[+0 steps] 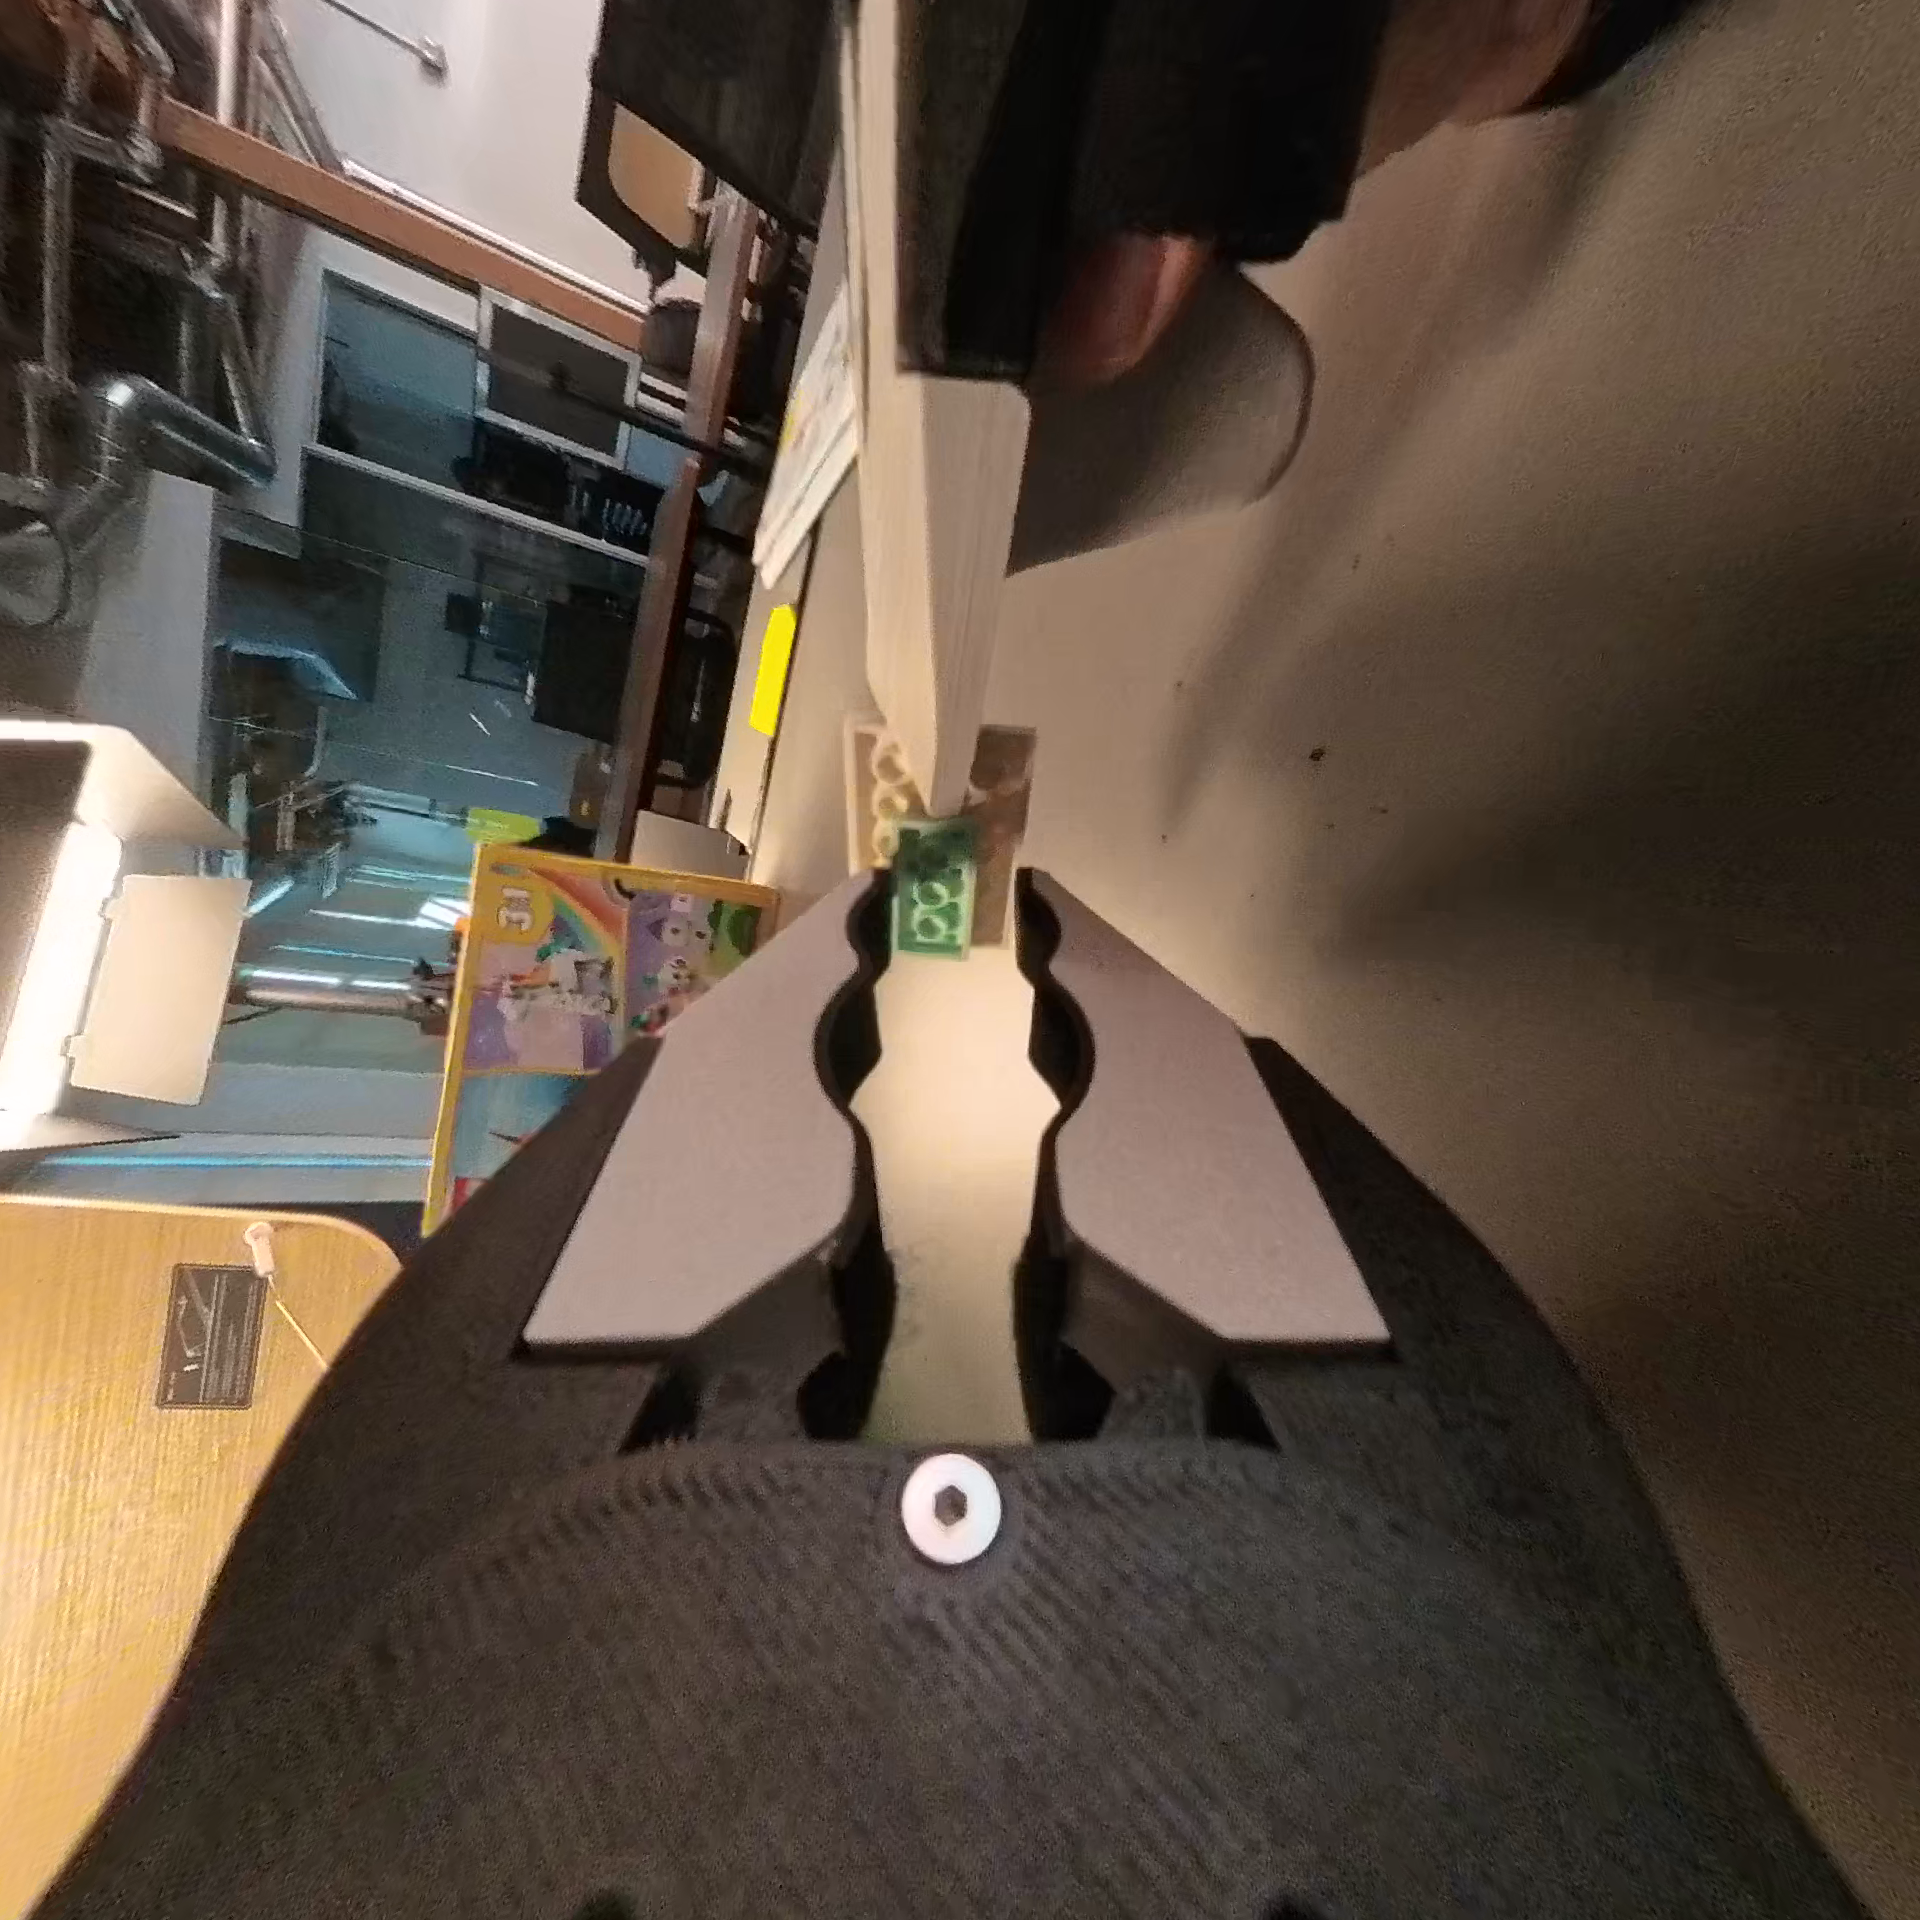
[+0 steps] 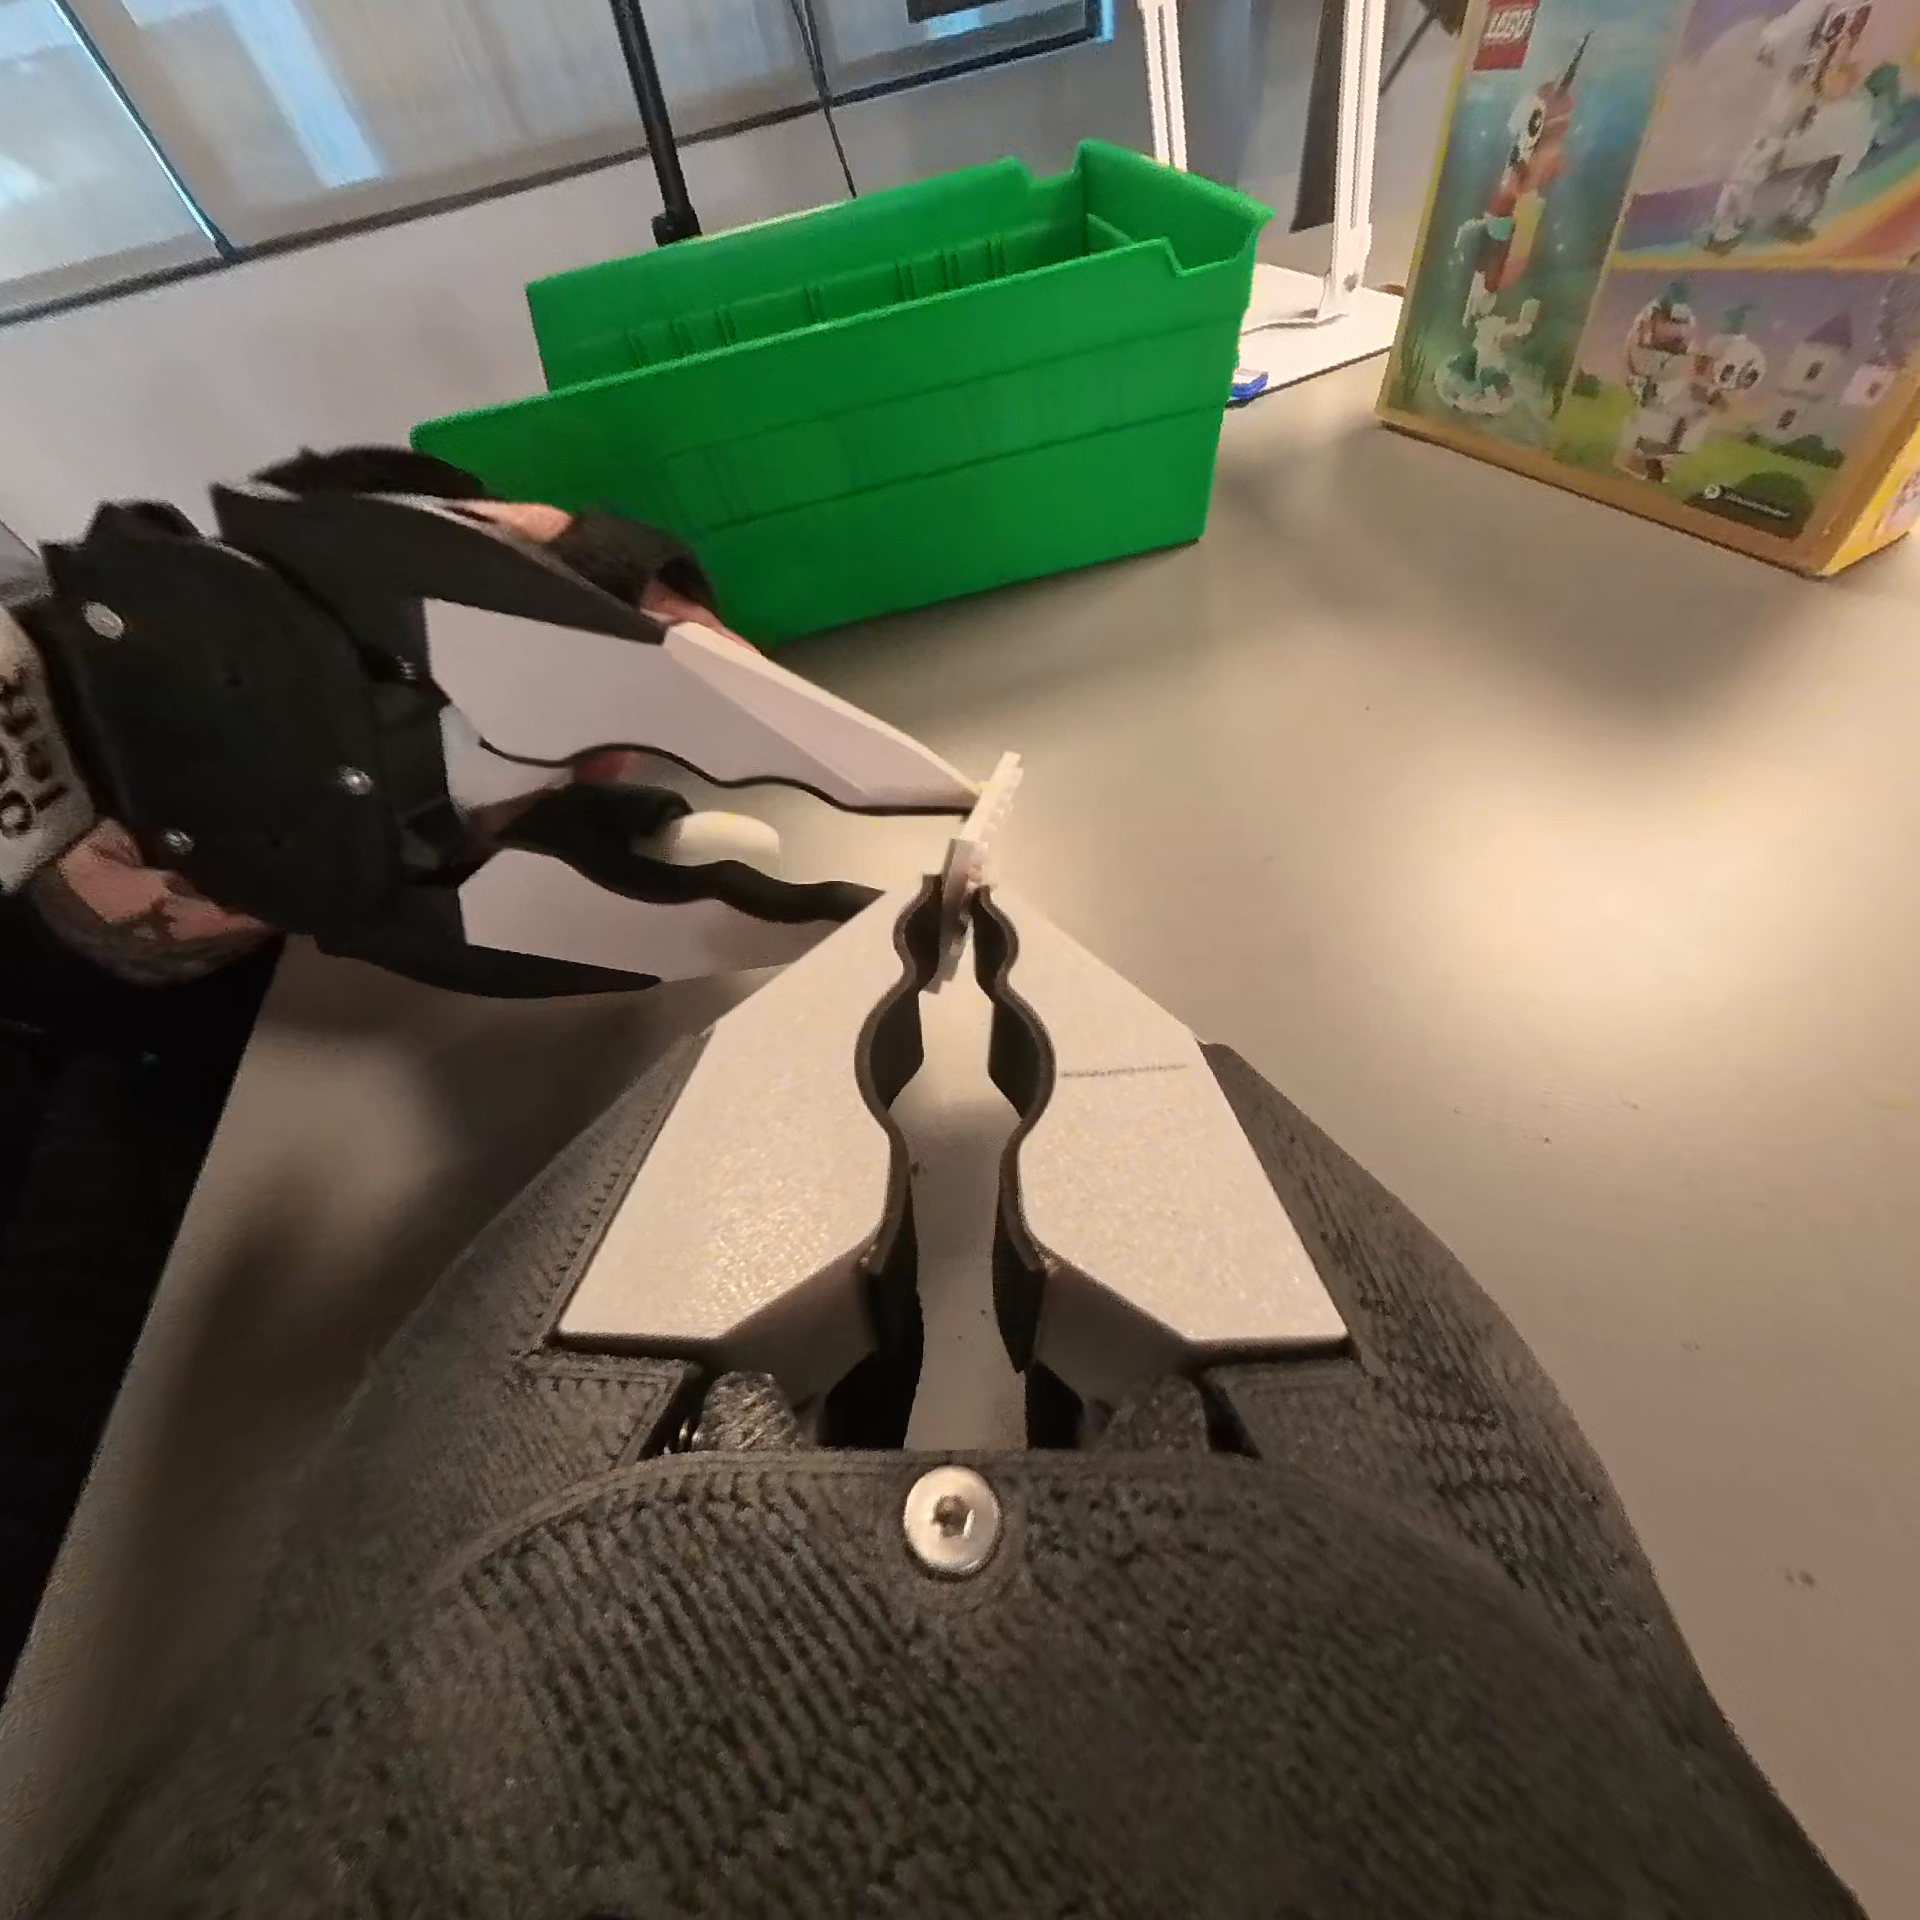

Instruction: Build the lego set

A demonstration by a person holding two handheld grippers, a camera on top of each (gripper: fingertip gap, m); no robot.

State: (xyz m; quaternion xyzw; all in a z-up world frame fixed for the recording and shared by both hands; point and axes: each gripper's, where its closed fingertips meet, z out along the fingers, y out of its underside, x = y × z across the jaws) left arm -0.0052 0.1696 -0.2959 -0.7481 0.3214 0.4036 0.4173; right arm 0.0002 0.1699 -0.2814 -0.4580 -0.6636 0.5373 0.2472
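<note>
My right claw [image 2: 961, 914] pinches a white plate [image 2: 961, 904] edge-on at the fingertips, above the surface [image 2: 1455, 935]. The left claw [image 2: 925, 831] comes in from the left, its tips meeting the plate's far end; from its own view its jaws stand apart, with a small green brick [image 1: 933, 894] just past the tips, touching the white piece. Can't tell if the green is seated. Parts look light, stiff and slick, so I judge a thin edge grip may twist; better to hold across the flat faces. Green bin [image 2: 883, 416] sits far left, set box [image 2: 1683, 291] far right.
</note>
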